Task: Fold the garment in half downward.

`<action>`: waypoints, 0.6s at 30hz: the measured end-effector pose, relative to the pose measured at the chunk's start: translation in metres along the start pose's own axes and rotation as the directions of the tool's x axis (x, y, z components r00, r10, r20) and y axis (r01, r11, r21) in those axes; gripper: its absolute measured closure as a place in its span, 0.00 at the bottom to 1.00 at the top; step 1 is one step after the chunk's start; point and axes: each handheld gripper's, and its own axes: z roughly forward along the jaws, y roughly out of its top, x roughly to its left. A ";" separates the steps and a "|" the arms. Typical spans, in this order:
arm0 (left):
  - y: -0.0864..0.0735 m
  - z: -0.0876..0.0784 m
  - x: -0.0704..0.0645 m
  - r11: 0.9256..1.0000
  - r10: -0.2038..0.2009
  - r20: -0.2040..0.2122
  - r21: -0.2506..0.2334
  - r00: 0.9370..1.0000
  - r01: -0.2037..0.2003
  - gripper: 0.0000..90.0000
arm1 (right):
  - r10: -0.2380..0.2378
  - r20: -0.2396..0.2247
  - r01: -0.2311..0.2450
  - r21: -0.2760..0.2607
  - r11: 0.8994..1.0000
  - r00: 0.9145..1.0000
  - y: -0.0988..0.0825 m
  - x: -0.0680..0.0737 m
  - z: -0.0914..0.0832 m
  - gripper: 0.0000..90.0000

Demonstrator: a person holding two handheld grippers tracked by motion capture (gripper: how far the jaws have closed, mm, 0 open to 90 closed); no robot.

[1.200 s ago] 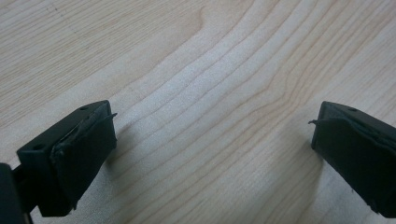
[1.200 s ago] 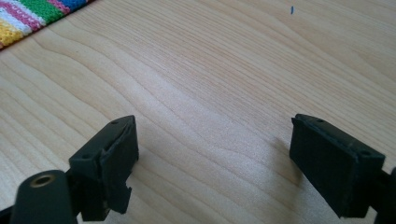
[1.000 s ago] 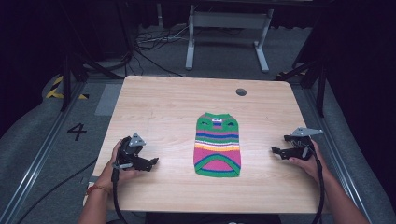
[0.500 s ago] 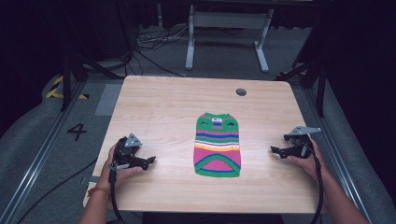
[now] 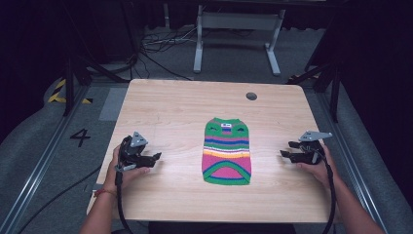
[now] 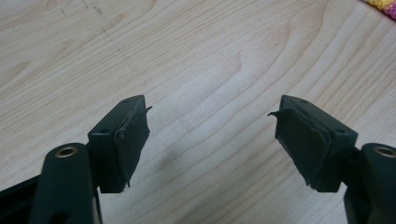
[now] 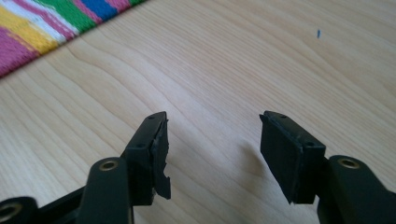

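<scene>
1. Table (image 5: 170, 112): light wood, with a round hole (image 5: 251, 96) near its far edge. I work from the near side, with 1 gripper in each hand.
2. Sweater (image 5: 227, 151): small, striped in green, blue, white, yellow and pink. It lies flat at the middle of the table, neck toward the far edge and hem toward me. It sits between my 2 grippers, well apart from both.
3. Left gripper (image 5: 155, 157): I hold it low over the table's near left part, and its jaws point toward the sweater. In the left gripper view (image 6: 212, 122) the jaws stand apart with bare wood between them. They have just been closing, and no thing is between them. A corner of the sweater (image 6: 383, 5) shows at the top right of that view.
4. Right gripper (image 5: 284, 154): I hold it near the table's right edge, and its jaws point left toward the sweater. In the right gripper view (image 7: 214, 135) the jaws stand partly apart over bare wood. They too have just been closing on nothing. The sweater's stripes (image 7: 56, 23) cross the top left corner of that view.
5. Cables: 1 trails from each gripper back along my forearm toward the near edge.
</scene>
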 end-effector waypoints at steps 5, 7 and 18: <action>0.018 0.009 0.002 0.999 0.034 0.027 0.011 0.999 -0.034 0.34 | -0.031 -0.021 0.031 -0.029 0.999 0.999 0.014 0.005 0.000 0.55; 0.029 0.016 0.001 0.999 0.048 0.050 0.002 0.998 -0.048 0.34 | -0.033 -0.025 0.033 -0.020 0.999 0.999 0.020 0.006 0.002 0.57; 0.088 0.058 -0.004 0.994 0.109 0.109 -0.017 0.988 -0.108 0.48 | -0.080 -0.042 0.077 -0.054 0.996 0.996 0.073 0.013 0.029 0.60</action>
